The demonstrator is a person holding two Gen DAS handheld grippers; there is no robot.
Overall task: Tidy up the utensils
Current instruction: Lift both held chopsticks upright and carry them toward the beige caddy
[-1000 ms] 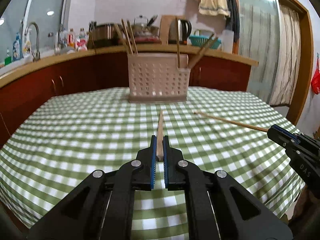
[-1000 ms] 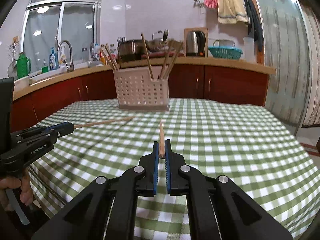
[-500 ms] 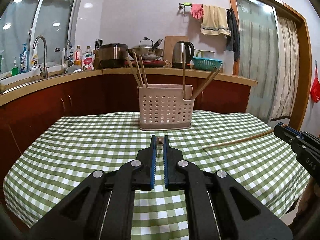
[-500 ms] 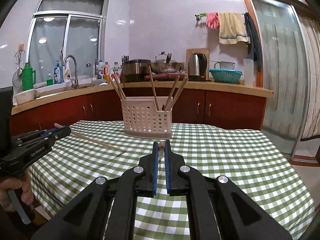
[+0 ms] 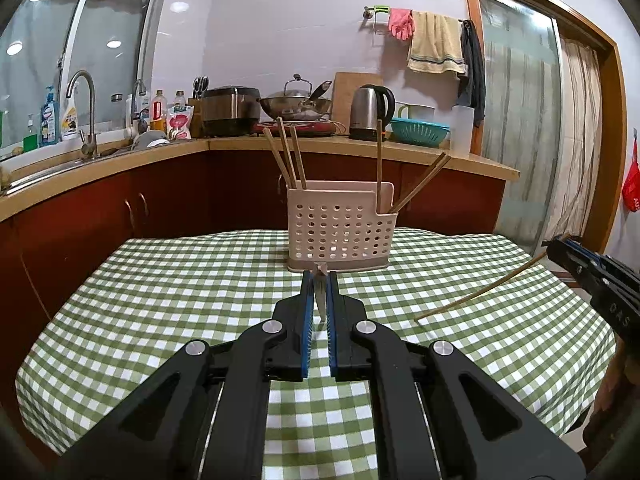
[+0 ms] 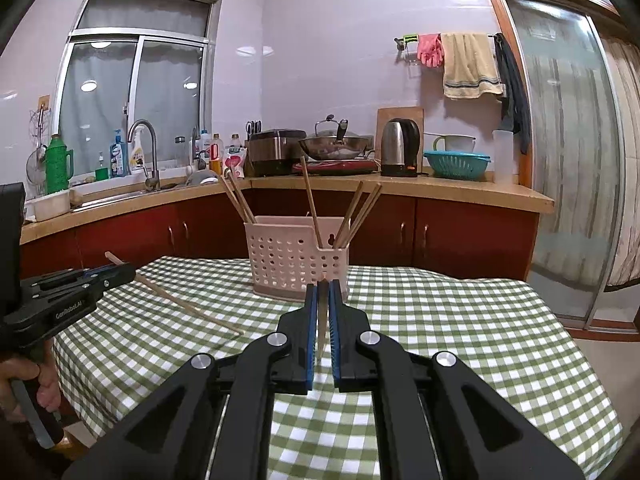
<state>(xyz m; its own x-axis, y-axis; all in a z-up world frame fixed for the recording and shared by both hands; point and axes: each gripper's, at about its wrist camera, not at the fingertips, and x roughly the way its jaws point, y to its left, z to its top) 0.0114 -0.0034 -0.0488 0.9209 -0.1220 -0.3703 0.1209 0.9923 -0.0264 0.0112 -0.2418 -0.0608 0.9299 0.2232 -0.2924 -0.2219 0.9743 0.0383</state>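
Nearest: left gripper, jaws closed on one wooden chopstick, held near its thick end. In the right wrist view that stick slants down from the gripper with its tip close to or on the green checked tablecloth; contact not resolvable.

Right gripper, likewise clamped on a second chopstick. In the left wrist view its stick angles down toward the cloth the same way.

Both sticks are in hand and mostly clear of the table, neither yet over the holder.

Mid-distance: no other loose utensils visible on the cloth.

Farther: the perforated beige utensil holder stands upright near the table's far edge. About three chopsticks lean in its left compartment and two or three in the right; exact count uncertain.

Judgement: task late-stage. Remaining: carry both held sticks over the holder, turn them upright, drop them in.

Beyond: kitchen counter with kettle, wok, sink.
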